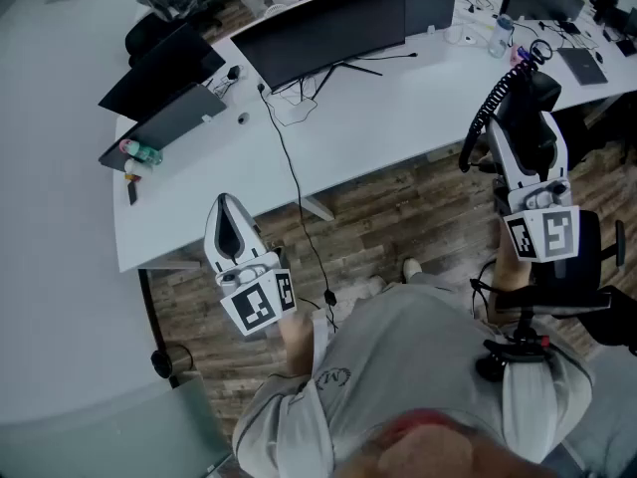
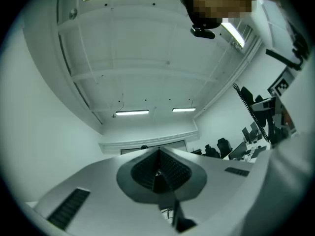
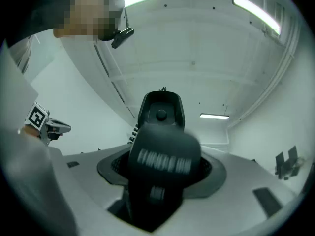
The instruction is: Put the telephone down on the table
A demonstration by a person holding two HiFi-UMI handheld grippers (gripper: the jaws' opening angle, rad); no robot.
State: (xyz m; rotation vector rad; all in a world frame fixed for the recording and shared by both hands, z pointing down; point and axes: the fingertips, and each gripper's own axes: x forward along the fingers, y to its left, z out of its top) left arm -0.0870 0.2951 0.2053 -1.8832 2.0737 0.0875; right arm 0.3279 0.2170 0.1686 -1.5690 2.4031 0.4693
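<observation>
- Right gripper [image 3: 163,178]: jaws stand wide and clamp a black telephone handset [image 3: 162,154]. The handset fills the gap between the pads, and its far end sticks out past the jaw tips.
- In the right gripper view, one grilled end of the handset sits close to the lens and is blurred. The other end rises beyond it against the ceiling.
- Coiled cord [image 1: 485,118]: black, it leaves the top end of the handset and hangs in a curve on the left of the right gripper. I cannot tell what its lower end joins.
- Handset position: held up in the air at the right of the head view, next to the near edge of the white curved worktop [image 1: 398,118] and not resting on it.
- Left gripper [image 2: 158,168]: jaws are brought together with nothing between the pads. In the head view it is held low at the left, over the wooden floor [image 1: 368,217] and well apart from the right gripper.
- Both gripper views look up at a white ceiling with strip lights [image 2: 130,113].
- Worktop: carries a large dark monitor [image 1: 323,33] near the middle, with smaller dark screens to its left.
- A dark chair [image 1: 592,247] stands just behind the right gripper.
</observation>
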